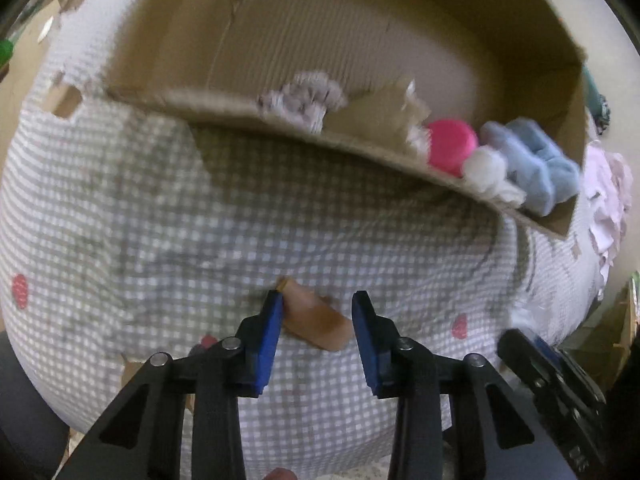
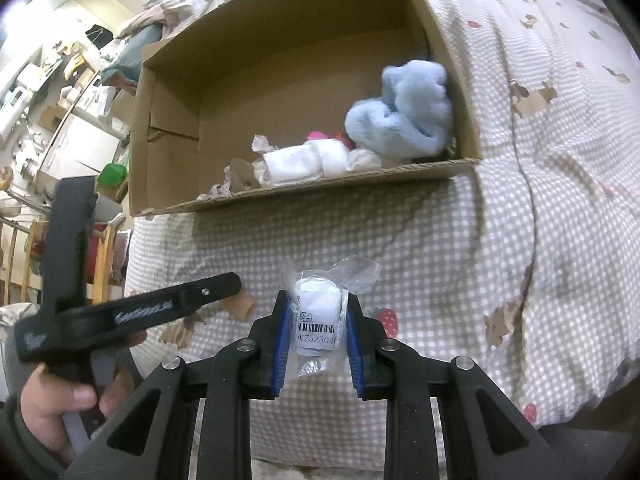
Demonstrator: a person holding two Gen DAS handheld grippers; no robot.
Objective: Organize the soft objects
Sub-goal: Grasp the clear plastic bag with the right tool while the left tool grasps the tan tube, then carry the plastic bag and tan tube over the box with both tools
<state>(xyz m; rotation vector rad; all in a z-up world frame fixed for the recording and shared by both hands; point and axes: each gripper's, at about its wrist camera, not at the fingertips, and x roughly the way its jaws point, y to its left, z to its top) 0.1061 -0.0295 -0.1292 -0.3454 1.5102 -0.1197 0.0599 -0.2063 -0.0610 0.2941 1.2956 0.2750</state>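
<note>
We see a bed covered by a grey-and-white checked quilt printed with strawberries and small brown animals, and on it an open cardboard box. In our right gripper the blue-padded jaws press on both sides of a clear plastic bag holding a white soft item with a barcode label, held above the quilt just in front of the box. Our left gripper has its jaws apart, gripping nothing; a tan soft piece lies on the quilt between and beyond them, touching the left pad. From the right wrist view, the left gripper appears at lower left, held in a hand. Inside the box, gathered along the near wall, lie a light blue fluffy bundle, a white rolled cloth, a pink item and scraps of torn cardboard. A pale purple knitted piece also lies in the box.
</note>
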